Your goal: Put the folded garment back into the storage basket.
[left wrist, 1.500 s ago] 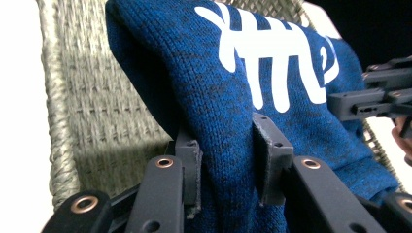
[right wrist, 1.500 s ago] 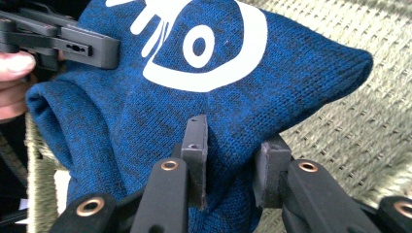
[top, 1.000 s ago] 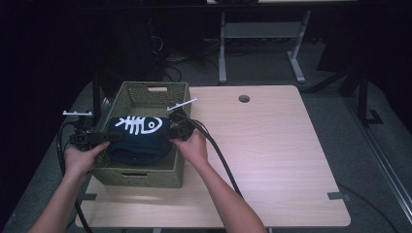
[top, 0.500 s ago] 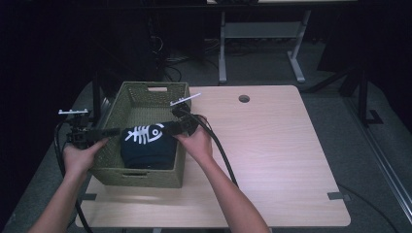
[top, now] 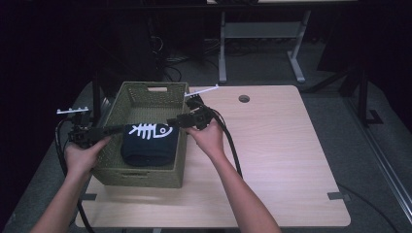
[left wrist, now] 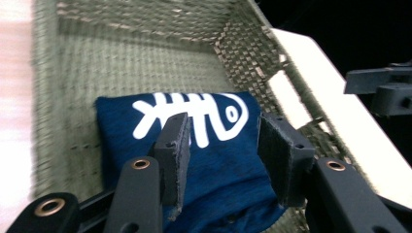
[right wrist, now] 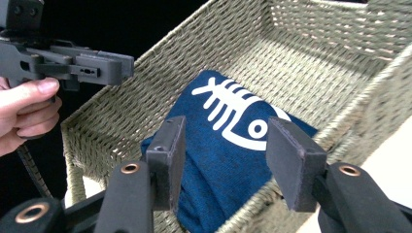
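A folded dark blue cloth with a white fish-skeleton print lies flat inside the green woven basket, toward its near end. My left gripper reaches in over the basket's left wall, open, just above the cloth. My right gripper comes in over the right wall, also open, with nothing between its pads. In the right gripper view the cloth rests below the jaws and the left gripper hangs over the far rim.
The basket sits on the left half of a light wooden table, which has a round cable hole near its back edge. Black cables trail from both grippers. Dark floor and desk legs lie beyond the table.
The cloth has gone down from being held above the basket to lying on its bottom. Both grippers have let go of it and drawn slightly apart.
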`<state>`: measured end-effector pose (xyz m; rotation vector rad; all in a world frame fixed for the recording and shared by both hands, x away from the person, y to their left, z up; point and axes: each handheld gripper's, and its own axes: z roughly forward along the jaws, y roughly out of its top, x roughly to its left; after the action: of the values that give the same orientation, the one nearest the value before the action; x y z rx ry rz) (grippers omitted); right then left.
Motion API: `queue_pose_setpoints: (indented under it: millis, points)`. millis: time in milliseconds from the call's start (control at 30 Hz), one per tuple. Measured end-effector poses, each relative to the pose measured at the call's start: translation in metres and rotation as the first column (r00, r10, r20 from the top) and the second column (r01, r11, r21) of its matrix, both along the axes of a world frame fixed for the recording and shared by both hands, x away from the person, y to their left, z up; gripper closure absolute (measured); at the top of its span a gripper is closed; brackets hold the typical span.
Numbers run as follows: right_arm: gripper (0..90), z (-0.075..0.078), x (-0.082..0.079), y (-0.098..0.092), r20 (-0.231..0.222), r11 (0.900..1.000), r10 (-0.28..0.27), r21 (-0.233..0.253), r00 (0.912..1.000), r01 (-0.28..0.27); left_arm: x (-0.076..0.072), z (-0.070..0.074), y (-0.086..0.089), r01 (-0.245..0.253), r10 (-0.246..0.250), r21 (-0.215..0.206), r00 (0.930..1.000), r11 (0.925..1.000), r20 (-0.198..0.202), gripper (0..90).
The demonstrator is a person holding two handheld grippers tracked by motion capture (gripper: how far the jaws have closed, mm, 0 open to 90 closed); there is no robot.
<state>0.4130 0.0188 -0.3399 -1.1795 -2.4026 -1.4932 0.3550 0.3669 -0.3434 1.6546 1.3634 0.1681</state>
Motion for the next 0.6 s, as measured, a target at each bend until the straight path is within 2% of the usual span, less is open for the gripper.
queue_pose_setpoints:
  millis: [133, 300, 367, 600]
  points:
    - [48.4, 0.002, -0.001, -0.011, 0.000, 1.000, 0.005, 0.021, 1.0000, -0.005, -0.001, 0.003, -0.006, 0.009, -0.009, -0.010, 0.9998, 0.9999, 0.016, 53.5]
    - [47.6, 0.005, -0.003, -0.028, -0.004, 0.996, 0.016, 0.090, 0.9999, -0.015, -0.003, 0.002, -0.015, 0.040, -0.039, -0.021, 0.9990, 0.9990, 0.021, 50.7]
    - [47.2, 0.007, -0.004, -0.034, 0.000, 0.996, 0.016, 0.088, 0.9999, -0.016, -0.005, 0.003, -0.019, 0.045, -0.045, -0.032, 0.9987, 0.9985, 0.026, 49.7]
    - [45.6, 0.004, -0.007, -0.060, -0.005, 0.992, 0.006, 0.126, 1.0000, -0.005, -0.008, 0.008, -0.037, 0.078, -0.075, -0.054, 0.9961, 0.9955, 0.046, 45.5]
